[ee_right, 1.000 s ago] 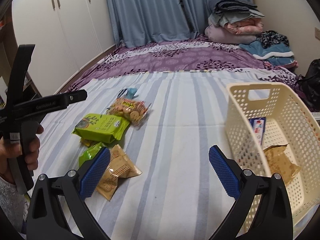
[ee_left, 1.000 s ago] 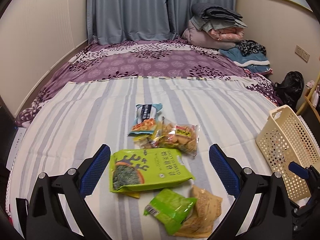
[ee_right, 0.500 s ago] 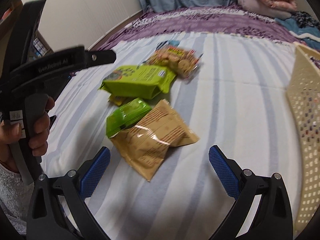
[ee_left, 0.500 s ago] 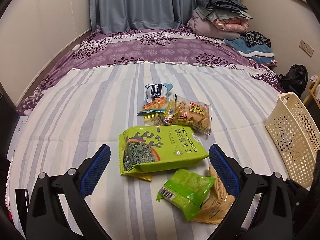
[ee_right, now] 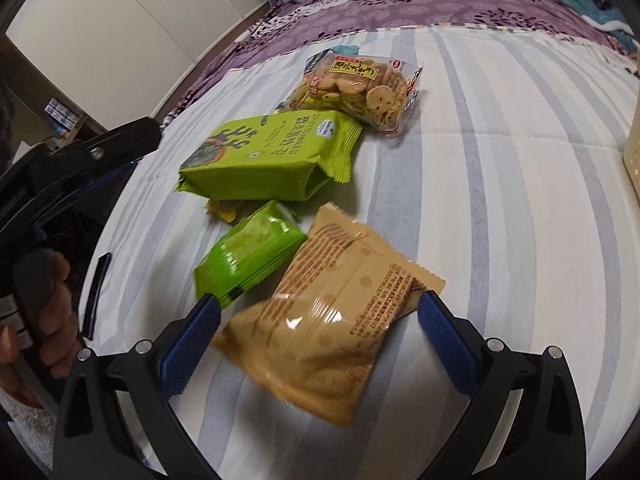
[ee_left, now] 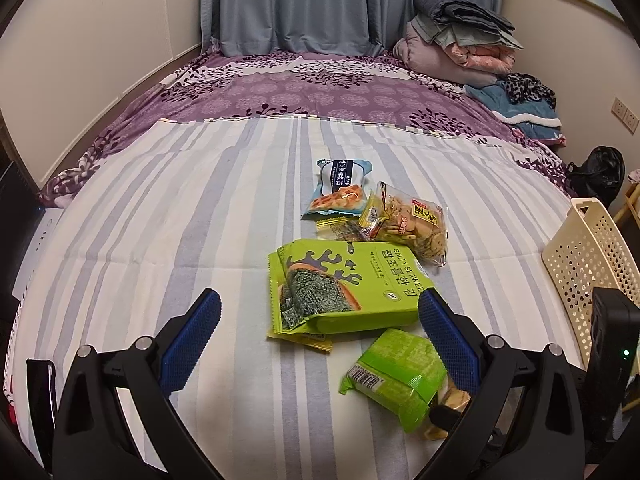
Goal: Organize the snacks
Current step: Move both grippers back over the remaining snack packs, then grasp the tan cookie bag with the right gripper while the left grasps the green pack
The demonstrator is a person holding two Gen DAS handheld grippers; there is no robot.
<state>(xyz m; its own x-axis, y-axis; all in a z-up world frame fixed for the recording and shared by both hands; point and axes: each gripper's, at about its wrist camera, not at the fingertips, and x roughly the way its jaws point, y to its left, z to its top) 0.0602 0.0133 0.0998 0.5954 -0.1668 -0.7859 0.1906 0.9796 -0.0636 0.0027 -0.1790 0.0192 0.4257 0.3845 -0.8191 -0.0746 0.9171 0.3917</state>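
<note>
Both tools gape wide and hold nothing: the right gripper [ee_right: 318,328] straddles the tan snack packet [ee_right: 320,324] lying flat on the striped bedspread [ee_right: 500,200], its long axis slanting from near-left to far-right, while the left gripper [ee_left: 318,328] hovers beside the seaweed bag [ee_left: 344,286].

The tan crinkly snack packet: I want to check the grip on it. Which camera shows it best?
The right wrist view: the tan crinkly snack packet lies whole between the open right gripper fingers. The left wrist view shows only a sliver behind the small green packet.
</note>
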